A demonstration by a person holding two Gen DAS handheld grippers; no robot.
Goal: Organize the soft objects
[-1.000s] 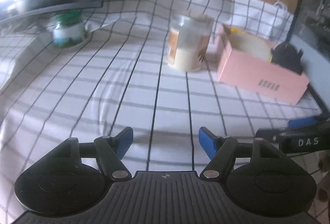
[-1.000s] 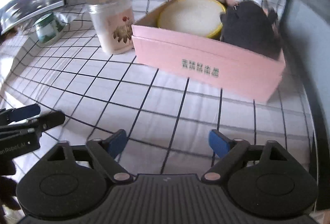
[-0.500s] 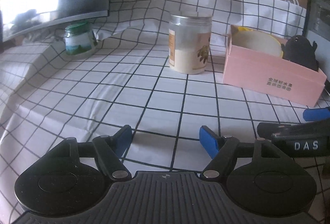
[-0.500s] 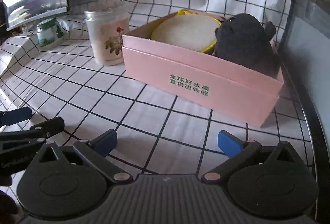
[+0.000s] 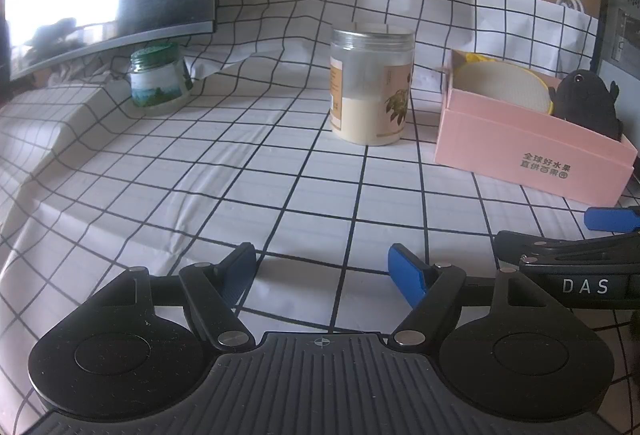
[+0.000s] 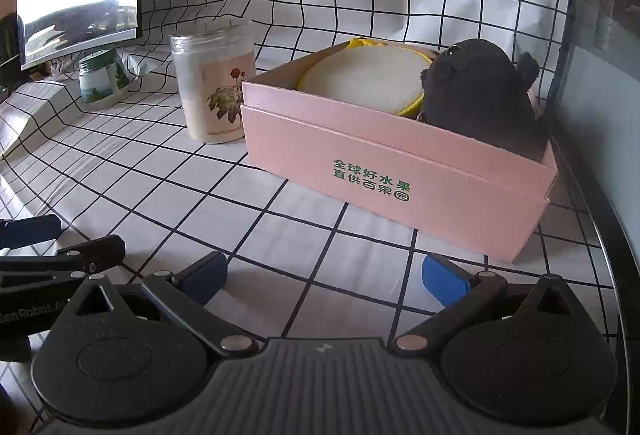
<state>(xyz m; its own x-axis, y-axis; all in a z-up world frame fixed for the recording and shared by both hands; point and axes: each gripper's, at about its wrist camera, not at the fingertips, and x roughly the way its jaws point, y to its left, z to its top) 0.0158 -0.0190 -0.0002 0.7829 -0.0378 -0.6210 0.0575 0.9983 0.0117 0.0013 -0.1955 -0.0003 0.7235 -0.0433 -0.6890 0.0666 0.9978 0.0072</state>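
Both claws are hanging released and empty, the right gripper (image 6: 324, 275) facing the pink box (image 6: 400, 171) at twelve o'clock, the left gripper (image 5: 322, 271) beside it; inside are sitting the dark plush toy (image 6: 480, 95) and round cushion (image 6: 368, 79); sorting is looking finished, calling only for a retreat.
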